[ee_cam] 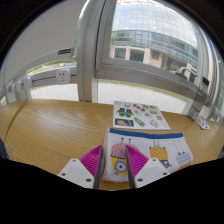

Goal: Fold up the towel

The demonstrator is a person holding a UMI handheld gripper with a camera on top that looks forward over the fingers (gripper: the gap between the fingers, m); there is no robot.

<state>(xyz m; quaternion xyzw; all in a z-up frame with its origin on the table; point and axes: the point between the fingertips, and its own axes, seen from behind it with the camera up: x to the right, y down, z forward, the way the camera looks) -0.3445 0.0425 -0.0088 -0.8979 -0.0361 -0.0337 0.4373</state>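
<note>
Desk: light wood grain, curved front edge, carrying everything listed below.
Window: broad glazing behind the desk, framed by pale uprights; a building with rows of panes visible through it.
Towel: pale cloth printed with small cartoon figures and a blue border, lying flat and spread on the desk, at its near edge. Not yet folded.
Printed sheet: white, with coloured pictures, flat on the desk just beyond the towel, toward the window, apart from it.
Claw: spread wide, holding nothing; low over the near left part of the towel, which shows in the gap between the two pink pads.
Wall socket: white, on the wall behind the desk, well left of the towel.
</note>
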